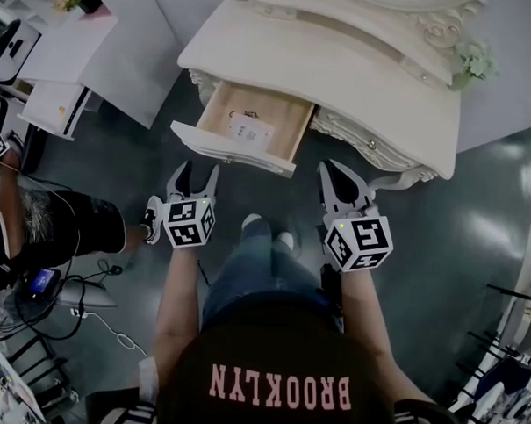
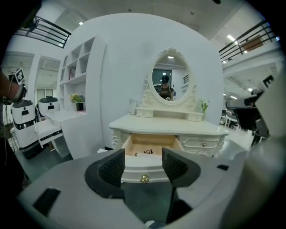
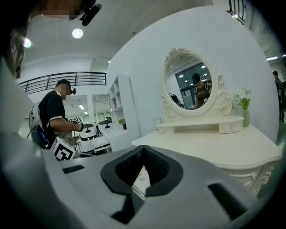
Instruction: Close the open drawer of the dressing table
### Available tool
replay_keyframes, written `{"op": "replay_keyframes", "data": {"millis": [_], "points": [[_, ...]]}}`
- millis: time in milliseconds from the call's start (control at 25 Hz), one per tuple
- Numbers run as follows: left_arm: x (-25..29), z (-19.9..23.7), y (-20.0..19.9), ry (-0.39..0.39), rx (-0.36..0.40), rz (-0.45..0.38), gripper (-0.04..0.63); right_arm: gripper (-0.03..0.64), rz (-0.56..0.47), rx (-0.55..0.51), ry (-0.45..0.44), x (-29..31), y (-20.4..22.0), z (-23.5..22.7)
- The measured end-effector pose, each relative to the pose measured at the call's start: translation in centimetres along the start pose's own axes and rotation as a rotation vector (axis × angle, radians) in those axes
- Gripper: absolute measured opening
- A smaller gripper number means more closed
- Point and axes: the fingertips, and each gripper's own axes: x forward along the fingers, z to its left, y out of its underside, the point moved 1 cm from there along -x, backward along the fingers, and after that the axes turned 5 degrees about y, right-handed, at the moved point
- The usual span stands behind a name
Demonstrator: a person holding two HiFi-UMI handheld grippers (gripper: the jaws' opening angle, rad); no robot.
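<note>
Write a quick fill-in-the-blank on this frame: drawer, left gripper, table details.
1. The drawer of the dressing table is ___.
2. The jaws of the left gripper stand ___, holding nothing.
3. The knob on the drawer front is ___ in colour.
4. The mirror on the table is ___ in shape.

Missing words: open; apart; gold; oval.

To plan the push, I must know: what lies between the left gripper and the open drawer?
Nothing: in the head view only bare floor separates the left gripper from the drawer.
</note>
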Motion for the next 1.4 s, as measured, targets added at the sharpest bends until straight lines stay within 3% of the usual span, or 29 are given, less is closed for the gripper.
{"op": "replay_keyframes", "data": {"millis": [640,1080,1400], "points": [[7.3,5.6,5.6,0.114,0.039,0.18,0.236,-0.003,0.11,0.033,0.125,5.0,4.3,2.0],[10.2,7.2,9.4,0.121,0.05,0.289,0.245,-0.003,0.158,0.033,0.168,6.2,6.7,2.6],[11.3,7.7,10.2,0.099,0.039,0.308,0.245,-0.003,0.159,0.048,0.192,6.6,6.9,1.9]]}}
